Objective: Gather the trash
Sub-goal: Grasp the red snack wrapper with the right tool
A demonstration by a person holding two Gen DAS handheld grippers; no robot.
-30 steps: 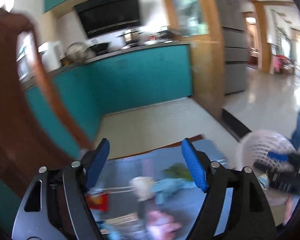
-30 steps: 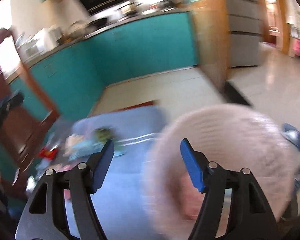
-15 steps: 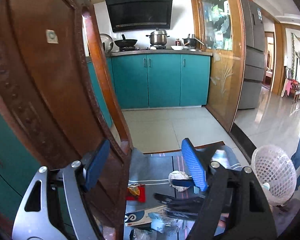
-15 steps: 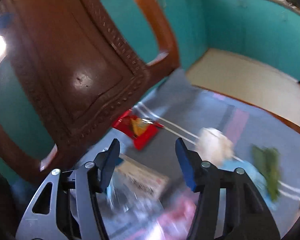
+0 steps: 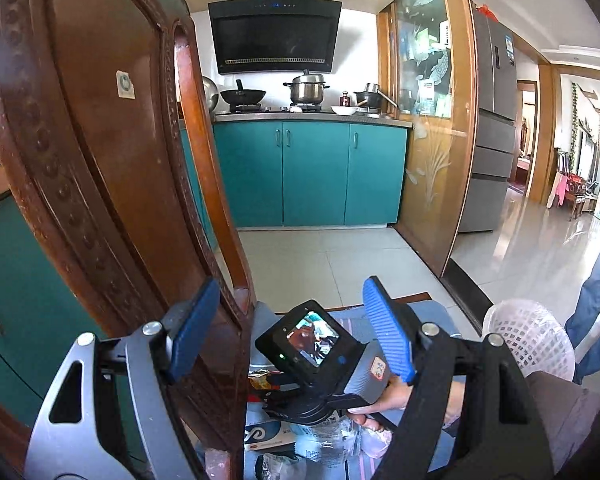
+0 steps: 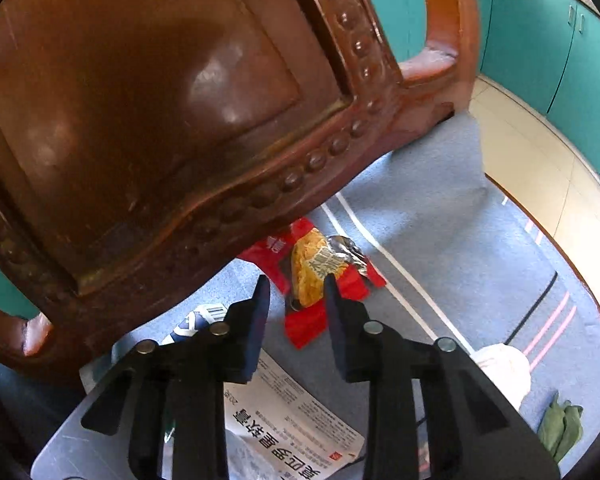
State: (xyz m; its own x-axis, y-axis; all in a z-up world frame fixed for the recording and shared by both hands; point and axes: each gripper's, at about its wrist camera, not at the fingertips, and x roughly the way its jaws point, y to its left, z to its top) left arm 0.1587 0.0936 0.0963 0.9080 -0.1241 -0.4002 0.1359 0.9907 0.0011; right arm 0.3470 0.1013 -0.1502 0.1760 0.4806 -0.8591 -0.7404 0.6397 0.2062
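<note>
Blue-grey mat with crumpled red snack wrapper, right gripper fingers closing around it, not yet pressing.

Right gripper swung from basket to red snack wrapper, fingers closing.

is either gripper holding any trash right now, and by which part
Nothing held yet. The right gripper jaws are closing around the red snack wrapper's middle; the left gripper is open and empty.

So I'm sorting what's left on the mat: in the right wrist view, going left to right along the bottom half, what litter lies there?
Printed paper box → red snack wrapper → crumpled white tissue → green scrap, all on the blue mat.
</note>
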